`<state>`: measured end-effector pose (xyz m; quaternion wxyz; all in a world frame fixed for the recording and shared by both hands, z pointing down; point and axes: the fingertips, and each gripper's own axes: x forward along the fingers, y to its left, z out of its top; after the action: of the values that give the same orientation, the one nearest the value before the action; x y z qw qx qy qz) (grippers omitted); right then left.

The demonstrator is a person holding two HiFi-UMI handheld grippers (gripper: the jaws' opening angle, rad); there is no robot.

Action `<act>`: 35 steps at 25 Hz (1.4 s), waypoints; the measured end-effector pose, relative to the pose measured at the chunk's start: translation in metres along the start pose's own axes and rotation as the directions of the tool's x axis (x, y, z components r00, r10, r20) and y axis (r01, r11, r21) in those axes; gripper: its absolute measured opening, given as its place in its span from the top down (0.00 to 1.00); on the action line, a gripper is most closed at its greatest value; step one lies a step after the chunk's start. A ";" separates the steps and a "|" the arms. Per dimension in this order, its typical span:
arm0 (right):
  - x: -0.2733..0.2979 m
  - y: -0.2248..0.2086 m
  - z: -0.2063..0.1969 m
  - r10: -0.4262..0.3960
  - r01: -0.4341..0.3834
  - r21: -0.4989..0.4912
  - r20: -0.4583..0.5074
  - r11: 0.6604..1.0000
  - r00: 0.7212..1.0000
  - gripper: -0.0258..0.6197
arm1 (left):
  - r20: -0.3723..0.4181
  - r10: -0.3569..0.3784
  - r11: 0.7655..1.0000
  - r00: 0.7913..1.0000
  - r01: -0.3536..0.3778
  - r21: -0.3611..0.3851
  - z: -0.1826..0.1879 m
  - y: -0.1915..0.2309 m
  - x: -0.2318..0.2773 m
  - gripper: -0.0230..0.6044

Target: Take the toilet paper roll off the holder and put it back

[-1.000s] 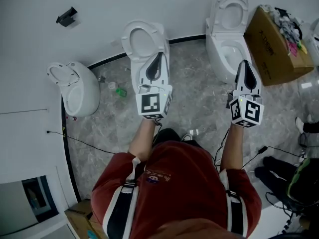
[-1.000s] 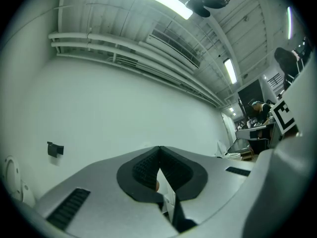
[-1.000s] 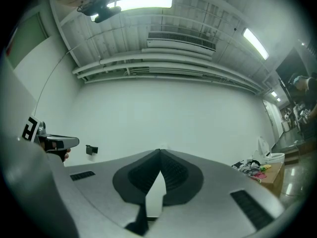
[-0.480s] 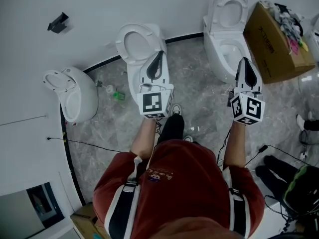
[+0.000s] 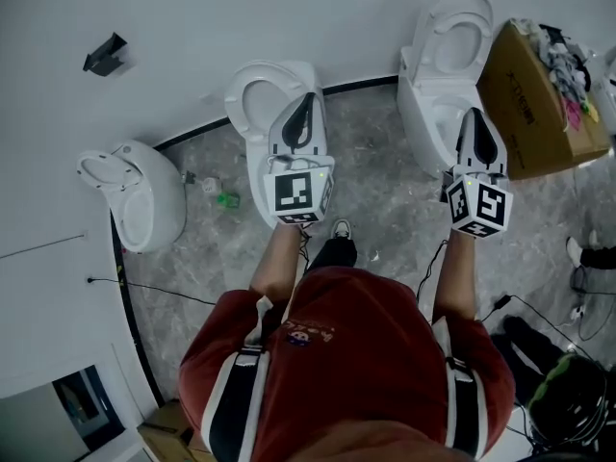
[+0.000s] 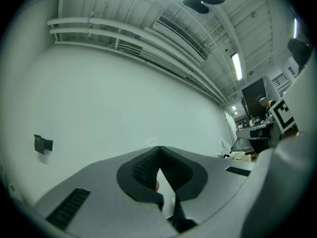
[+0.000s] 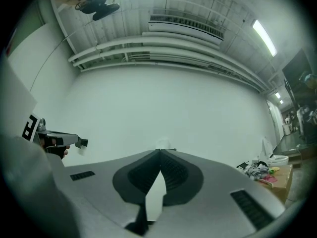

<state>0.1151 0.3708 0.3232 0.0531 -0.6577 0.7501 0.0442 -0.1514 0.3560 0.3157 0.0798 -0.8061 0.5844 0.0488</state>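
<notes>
The left gripper (image 5: 309,98) has its jaws together: the dark ribbed pads (image 6: 143,170) meet at their tips with nothing between them. The right gripper (image 5: 474,115) is closed the same way, its pads (image 7: 174,173) touching at the tips, and it is empty too. The person holds both out in front, side by side. The left one is above a white toilet (image 5: 252,92) and the right one above a second toilet (image 5: 454,29), with a cardboard box (image 5: 539,104) just to the right of that toilet. The holder (image 5: 104,55) is a small dark bracket fixed to the plain white wall, far off and to the left, well apart from the left gripper and further still from the right. In the left gripper view it sits low on the wall, left of the jaws. It is too small to tell whether a toilet paper roll is on it.
</notes>
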 end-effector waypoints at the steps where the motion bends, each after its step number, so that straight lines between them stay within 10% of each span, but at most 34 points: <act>1: 0.013 0.006 -0.001 0.001 -0.001 -0.004 -0.001 1.000 1.000 0.95 | -0.002 0.000 1.000 1.000 0.000 0.002 -0.002 0.010 0.009 0.93; 20: 0.216 0.063 -0.028 0.017 -0.017 -0.004 -0.024 1.000 1.000 0.95 | -0.042 -0.027 0.999 0.999 0.025 -0.037 -0.048 0.140 0.165 0.93; 35: 0.336 -0.025 -0.055 0.034 -0.033 0.037 -0.022 0.999 0.999 0.95 | -0.051 0.015 1.000 0.999 -0.016 -0.007 -0.070 0.116 0.297 0.93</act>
<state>0.0951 0.0299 0.3314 0.0560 -0.6444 0.7622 0.0240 -0.1698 0.0308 0.3254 0.0614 -0.8028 0.5923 0.0310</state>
